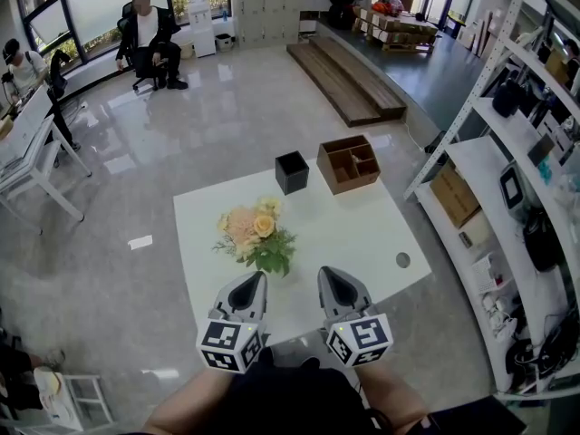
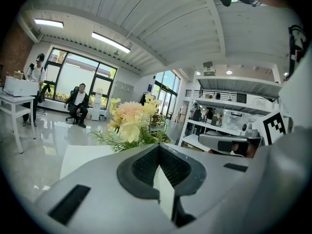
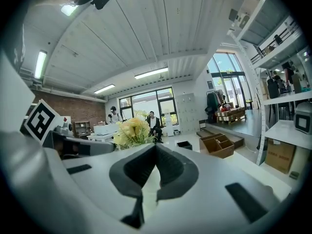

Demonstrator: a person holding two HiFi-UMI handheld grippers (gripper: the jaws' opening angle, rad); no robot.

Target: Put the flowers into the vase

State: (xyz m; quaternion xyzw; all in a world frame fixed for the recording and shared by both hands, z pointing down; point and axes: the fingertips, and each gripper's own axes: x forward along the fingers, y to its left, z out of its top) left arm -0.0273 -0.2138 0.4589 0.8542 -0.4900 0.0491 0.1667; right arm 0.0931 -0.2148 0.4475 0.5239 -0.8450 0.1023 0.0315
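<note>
A bouquet of peach and yellow flowers (image 1: 255, 235) with green leaves lies on the white table (image 1: 353, 234), left of its middle. A black square vase (image 1: 292, 171) stands at the table's far edge. My left gripper (image 1: 253, 279) and right gripper (image 1: 328, 274) hover side by side over the near edge, both shut and empty, pointing at the table. The left gripper (image 2: 159, 146) sees the flowers (image 2: 129, 123) straight ahead and close. From the right gripper (image 3: 156, 146), the flowers (image 3: 130, 129) are ahead to the left and the vase (image 3: 184, 145) farther back.
A brown wooden organiser box (image 1: 348, 163) sits beside the vase at the far edge. White shelving (image 1: 507, 179) full of items runs along the right. A person sits on a chair (image 1: 145, 34) at the back, and a white desk (image 1: 27, 152) stands left.
</note>
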